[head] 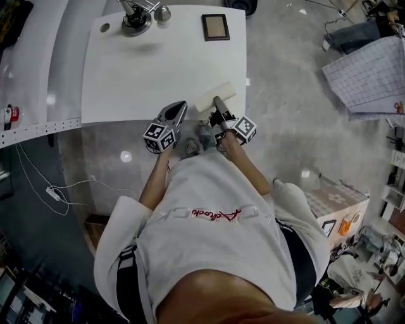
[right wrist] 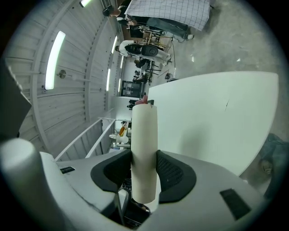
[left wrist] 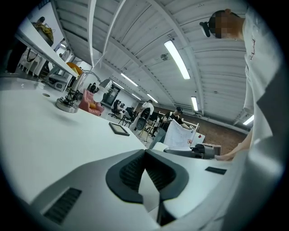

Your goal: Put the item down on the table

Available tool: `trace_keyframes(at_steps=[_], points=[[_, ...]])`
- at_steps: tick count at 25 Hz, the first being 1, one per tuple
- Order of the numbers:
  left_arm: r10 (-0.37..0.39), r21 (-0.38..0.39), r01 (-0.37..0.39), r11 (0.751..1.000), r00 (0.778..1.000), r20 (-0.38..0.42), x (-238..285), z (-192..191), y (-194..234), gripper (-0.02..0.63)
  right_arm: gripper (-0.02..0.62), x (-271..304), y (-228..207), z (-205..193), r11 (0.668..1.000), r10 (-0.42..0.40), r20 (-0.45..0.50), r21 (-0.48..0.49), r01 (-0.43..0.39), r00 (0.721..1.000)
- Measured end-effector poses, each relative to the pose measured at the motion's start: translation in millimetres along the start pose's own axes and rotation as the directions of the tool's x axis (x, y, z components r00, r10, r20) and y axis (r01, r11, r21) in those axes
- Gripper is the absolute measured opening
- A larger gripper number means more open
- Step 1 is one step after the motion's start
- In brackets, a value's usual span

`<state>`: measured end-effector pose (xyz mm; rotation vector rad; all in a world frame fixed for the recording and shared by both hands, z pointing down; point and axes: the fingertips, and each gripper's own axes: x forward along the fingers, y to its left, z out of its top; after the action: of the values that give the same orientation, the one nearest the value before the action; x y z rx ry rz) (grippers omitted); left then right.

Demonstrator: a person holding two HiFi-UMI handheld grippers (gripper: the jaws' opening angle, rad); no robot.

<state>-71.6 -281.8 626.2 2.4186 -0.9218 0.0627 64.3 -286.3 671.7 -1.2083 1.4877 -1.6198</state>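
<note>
**White counter, pale item clamped at its near edge**

White counter (head: 126, 76) fills the space ahead of both tools, on a grey floor. Far ahead of the left hand-held gripper (left wrist: 144, 152), and a little to its left, a metal stand (head: 136, 19) sits on the counter. This hand-held gripper is closed, its pads meeting at the tips with nothing between them. Just beside it, the right hand-held gripper (right wrist: 144, 155) is clamped on a cream oblong item (right wrist: 144, 135), which juts forward from its jaws over the counter's near edge; whether the item touches the surface cannot be told. Well ahead of this hand-held gripper lies a dark picture frame (head: 215, 26).
</note>
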Motion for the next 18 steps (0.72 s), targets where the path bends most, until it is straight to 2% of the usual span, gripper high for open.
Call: trace_keyframes(at_steps=[8, 18], points=[[0.021, -0.056, -0.024, 0.998, 0.999, -0.038, -2.6, -28.4, 3.4, 0.018, 0.178, -17.2, -28.7, -6.2, 0.998, -0.057, -0.012, 0.028, 0.058, 0.998], [0.051, -0.09, -0.059, 0.994, 0.995, -0.085, -2.5, -48.8, 10.5, 0.018, 0.178, -25.5, -52.7, -21.5, 0.993, -0.109, -0.073, 0.038, 0.112, 0.991]])
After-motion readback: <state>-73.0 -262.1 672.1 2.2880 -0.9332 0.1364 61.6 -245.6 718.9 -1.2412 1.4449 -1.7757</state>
